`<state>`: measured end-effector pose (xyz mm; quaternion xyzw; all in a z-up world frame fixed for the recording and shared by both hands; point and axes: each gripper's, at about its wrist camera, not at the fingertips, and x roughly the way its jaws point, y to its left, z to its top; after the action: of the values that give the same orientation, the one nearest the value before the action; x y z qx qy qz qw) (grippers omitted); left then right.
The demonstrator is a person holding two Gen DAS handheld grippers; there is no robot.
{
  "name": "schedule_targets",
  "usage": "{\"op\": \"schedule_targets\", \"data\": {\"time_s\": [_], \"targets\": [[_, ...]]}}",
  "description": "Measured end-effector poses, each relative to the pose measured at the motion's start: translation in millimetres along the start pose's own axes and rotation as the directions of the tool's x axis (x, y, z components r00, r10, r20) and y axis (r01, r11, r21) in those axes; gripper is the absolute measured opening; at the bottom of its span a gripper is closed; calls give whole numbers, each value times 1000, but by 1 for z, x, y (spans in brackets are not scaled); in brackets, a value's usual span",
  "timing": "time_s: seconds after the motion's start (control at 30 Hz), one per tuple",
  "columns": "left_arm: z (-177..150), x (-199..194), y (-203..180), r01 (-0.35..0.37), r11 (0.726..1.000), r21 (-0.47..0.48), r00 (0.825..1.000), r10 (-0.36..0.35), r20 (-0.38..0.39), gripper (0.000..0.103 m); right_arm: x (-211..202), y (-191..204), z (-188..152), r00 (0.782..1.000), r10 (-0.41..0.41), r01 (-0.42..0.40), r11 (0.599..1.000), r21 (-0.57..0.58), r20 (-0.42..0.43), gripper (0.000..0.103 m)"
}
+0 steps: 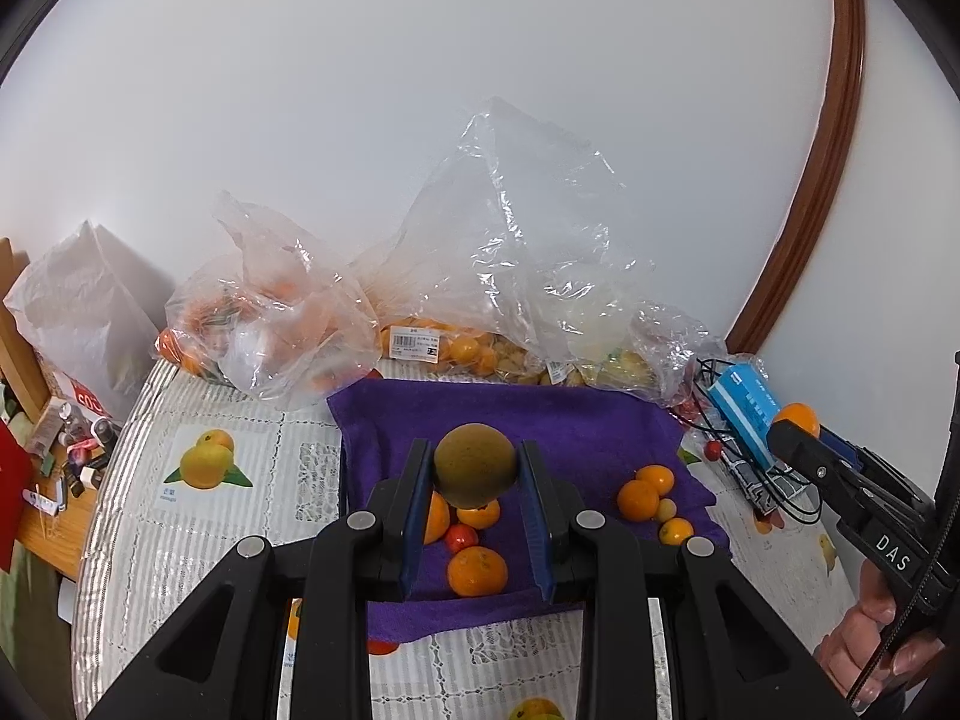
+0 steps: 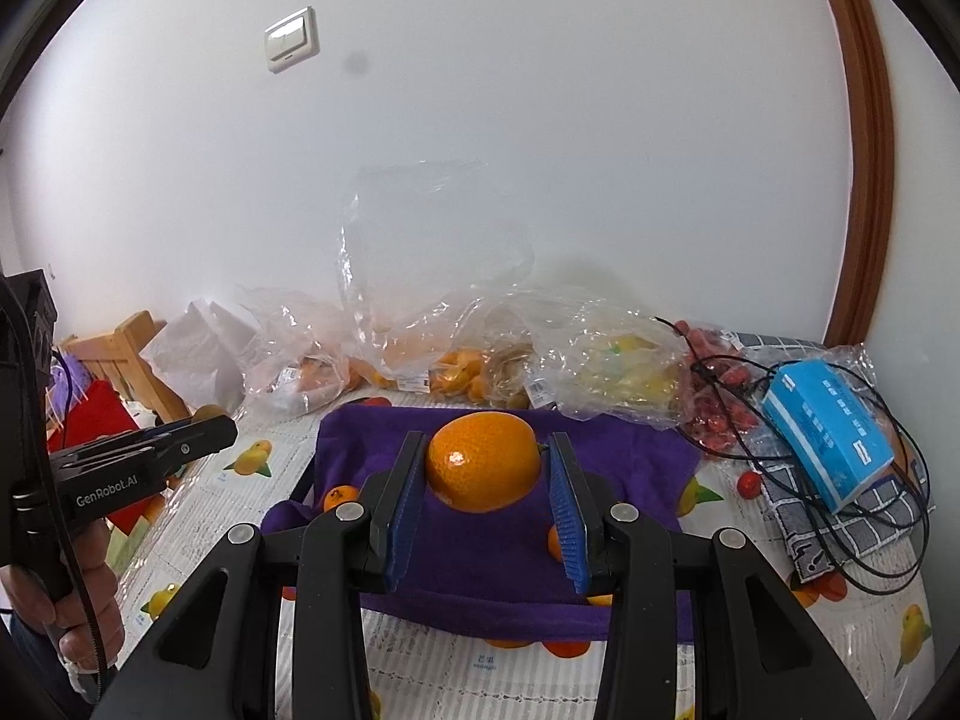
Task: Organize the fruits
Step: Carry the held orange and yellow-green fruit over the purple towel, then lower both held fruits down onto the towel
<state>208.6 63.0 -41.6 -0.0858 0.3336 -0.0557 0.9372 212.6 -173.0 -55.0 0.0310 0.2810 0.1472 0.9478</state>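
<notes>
My left gripper (image 1: 474,455) is shut on a round brown-green fruit (image 1: 475,471), held above the purple cloth (image 1: 600,420). Under it on the cloth lie loose oranges (image 1: 477,570), a small red fruit (image 1: 461,537) and a cluster of oranges (image 1: 639,498) to the right. My right gripper (image 2: 486,450) is shut on a large orange (image 2: 483,468), lifted over the same purple cloth (image 2: 492,558). In the left wrist view that orange (image 1: 797,417) shows at the far right in the right gripper's tip. A hand holds each gripper's handle.
Clear plastic bags of fruit (image 1: 288,324) (image 2: 456,372) line the wall behind the cloth. A blue box (image 2: 828,426) and a black cable (image 2: 840,540) lie on a checked cloth to the right, beside red fruits (image 2: 714,408). A wooden chair (image 2: 135,354) stands left.
</notes>
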Motion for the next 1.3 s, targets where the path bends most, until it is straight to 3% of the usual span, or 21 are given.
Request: {"op": "schedule_targets", "data": {"time_s": [1.3], "targets": [[14,45,9,-9,1000,6,1000,9,-28,27,59,-14,10,999,18,-17,1000,14,-47,40]]}}
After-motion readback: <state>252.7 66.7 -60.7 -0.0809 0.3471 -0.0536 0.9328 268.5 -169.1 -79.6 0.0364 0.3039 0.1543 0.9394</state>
